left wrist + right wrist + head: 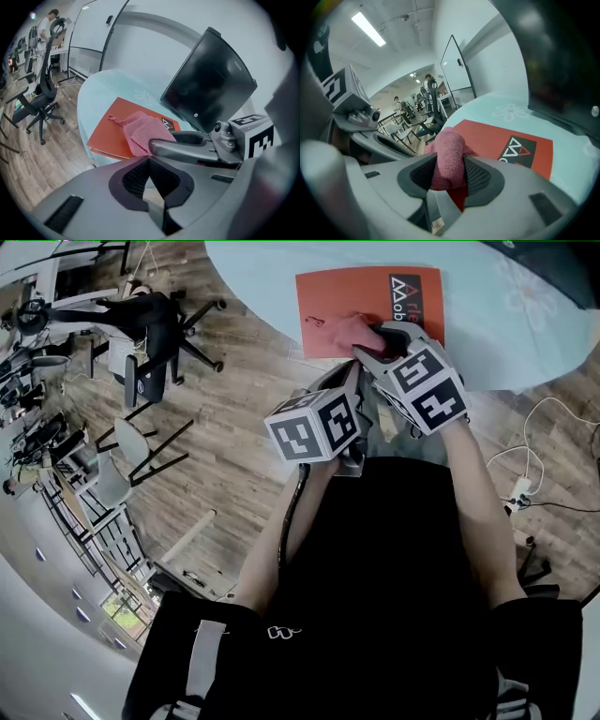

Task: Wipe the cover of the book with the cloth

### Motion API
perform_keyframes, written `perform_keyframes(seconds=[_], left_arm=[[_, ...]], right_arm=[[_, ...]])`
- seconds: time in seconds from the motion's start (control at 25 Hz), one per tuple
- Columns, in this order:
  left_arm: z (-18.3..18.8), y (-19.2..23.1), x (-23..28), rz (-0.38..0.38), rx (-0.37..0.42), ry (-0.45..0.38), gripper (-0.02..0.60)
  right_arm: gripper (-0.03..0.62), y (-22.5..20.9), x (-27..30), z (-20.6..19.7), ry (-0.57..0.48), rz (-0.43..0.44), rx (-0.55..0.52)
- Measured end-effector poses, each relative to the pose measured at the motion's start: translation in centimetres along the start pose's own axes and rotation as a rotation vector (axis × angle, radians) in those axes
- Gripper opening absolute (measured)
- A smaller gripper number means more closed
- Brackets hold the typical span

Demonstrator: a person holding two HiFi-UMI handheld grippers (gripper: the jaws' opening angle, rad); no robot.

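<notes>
An orange-red book [328, 296] lies flat near the edge of the table, which is covered in pale blue [525, 315]. My right gripper [380, 334] is shut on a pink cloth [352, 331], and the cloth rests on the book's near part. In the right gripper view the folded cloth [449, 154] fills the gap between the pads, with the book [497, 136] just behind. My left gripper [354, 371] hovers beside the right one, off the table edge and apart from the book. Its jaws [149, 171] stand shut with nothing held; past them show the cloth [140, 133] and book [112, 131].
A black monitor [211, 79] leans at the back of the table behind the book. Office chairs [150, 324] stand on the wooden floor to the left. A white cable and plug strip [520, 484] lie on the floor at the right.
</notes>
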State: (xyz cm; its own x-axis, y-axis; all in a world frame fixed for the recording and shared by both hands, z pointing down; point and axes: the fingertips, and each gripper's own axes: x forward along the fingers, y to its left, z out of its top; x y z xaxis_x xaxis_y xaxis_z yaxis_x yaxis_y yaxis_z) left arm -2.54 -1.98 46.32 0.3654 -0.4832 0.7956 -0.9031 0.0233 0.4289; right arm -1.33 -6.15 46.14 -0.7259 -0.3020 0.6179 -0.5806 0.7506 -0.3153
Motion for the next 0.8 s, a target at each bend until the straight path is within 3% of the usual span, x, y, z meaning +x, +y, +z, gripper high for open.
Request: perform_keyframes(seconds=[0.8], left_arm=[[-0.6, -0.5, 0.7, -0.043, -0.014, 0.014, 0.011]], right_arm=[[0.169, -2.5, -2.8, -1.1, -0.031, -0.087, 0.055]])
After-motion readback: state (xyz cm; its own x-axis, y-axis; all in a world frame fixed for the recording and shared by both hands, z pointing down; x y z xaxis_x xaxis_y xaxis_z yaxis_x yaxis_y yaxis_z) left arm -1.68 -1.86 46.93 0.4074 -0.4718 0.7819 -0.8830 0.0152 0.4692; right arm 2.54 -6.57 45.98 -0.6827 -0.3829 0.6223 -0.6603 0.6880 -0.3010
